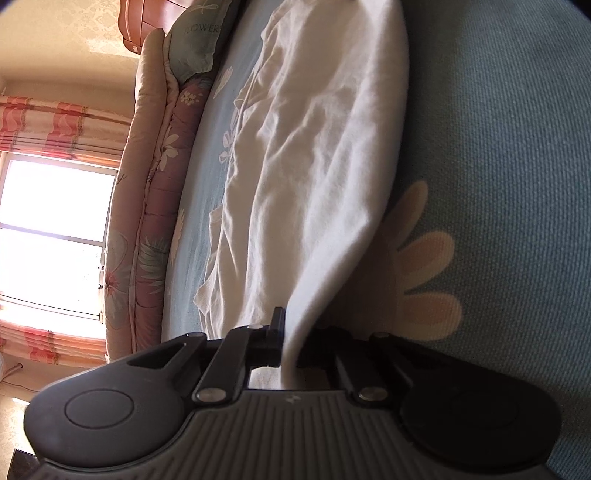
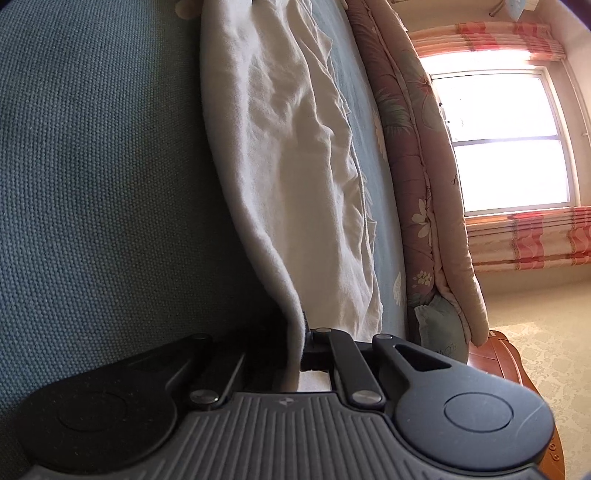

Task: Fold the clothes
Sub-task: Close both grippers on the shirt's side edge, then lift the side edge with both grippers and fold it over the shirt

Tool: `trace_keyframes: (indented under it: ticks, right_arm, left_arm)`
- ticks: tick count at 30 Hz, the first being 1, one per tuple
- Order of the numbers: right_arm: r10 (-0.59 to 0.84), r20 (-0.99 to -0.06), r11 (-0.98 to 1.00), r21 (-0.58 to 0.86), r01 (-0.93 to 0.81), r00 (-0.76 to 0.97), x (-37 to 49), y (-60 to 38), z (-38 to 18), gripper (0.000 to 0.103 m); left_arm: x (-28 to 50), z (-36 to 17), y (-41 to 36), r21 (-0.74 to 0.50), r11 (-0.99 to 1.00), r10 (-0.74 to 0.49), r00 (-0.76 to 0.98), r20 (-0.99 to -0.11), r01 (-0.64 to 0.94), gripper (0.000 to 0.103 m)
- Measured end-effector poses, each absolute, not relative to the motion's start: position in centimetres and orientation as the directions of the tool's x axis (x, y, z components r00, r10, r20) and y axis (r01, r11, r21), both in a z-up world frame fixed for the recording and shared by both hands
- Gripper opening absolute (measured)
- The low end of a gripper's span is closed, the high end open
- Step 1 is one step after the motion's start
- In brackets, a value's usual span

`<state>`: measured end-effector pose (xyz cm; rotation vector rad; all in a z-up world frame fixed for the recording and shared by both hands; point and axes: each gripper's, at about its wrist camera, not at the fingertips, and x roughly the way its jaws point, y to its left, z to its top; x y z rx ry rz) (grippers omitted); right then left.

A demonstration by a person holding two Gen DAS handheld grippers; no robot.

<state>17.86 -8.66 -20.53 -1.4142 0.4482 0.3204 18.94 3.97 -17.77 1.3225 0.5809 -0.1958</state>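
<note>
With both cameras rolled on their sides, the scene reads sideways: a white garment (image 1: 310, 155) lies spread and rumpled on a bed covered by a teal sheet (image 1: 517, 147) printed with pale flowers.

Left hand-held gripper (image 1: 284, 343): jaws together, clamped on the near edge of the white garment. Cloth rises from the pinch and runs away across the bed.

Right hand-held gripper (image 2: 301, 343): jaws also drawn together on the near edge of the same garment (image 2: 295, 166); a fold of cloth passes between the fingers and drapes toward the sheet (image 2: 92, 166).

Surroundings: a rolled floral quilt (image 2: 417, 177) lies along the far side of the bed, a pillow (image 1: 195, 40) by the wooden headboard (image 1: 147, 22), and a bright window (image 2: 506, 144) with pink striped curtains (image 2: 532, 240) beyond.

Judgement on step: the grasp looks complete on both sides, two points along one hem or side edge. The garment is otherwise flat on the bed, so no fold seems made yet, or only an early one; wrinkles make that hard to settle.

Next move calls for: lifting both held points together, keeping the edge taut between them, and carrying it over the body of the garment toward the far edge. Heights should match, or the fold line skews. Keep both pinches firm, since the thin cloth may slip.
</note>
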Motion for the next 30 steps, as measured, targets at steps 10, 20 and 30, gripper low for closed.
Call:
trace_keyframes:
  ticks: [10, 20, 30]
  right_arm:
    - [-0.025, -0.445, 0.127, -0.890, -0.438, 0.895, 19.3, -9.0, -20.6, 0.009]
    - [-0.017, -0.487, 0.132, -0.867, -0.480, 0.873, 20.5, -9.3, -20.2, 0.009]
    - [-0.008, -0.525, 0.145, -0.843, -0.519, 0.851, 21.8, -9.6, -19.1, 0.007]
  left_arm:
    - [18.8, -17.6, 4.2, 0.849, 0.255, 0.179, 0.840, -0.513, 0.464, 0.000]
    - [18.8, -16.8, 4.7, 0.854, 0.233, 0.187, 0.840, -0.510, 0.466, 0.013]
    - [18.5, -16.1, 4.8, 0.837, 0.266, 0.188, 0.826, -0.532, 0.478, 0.000]
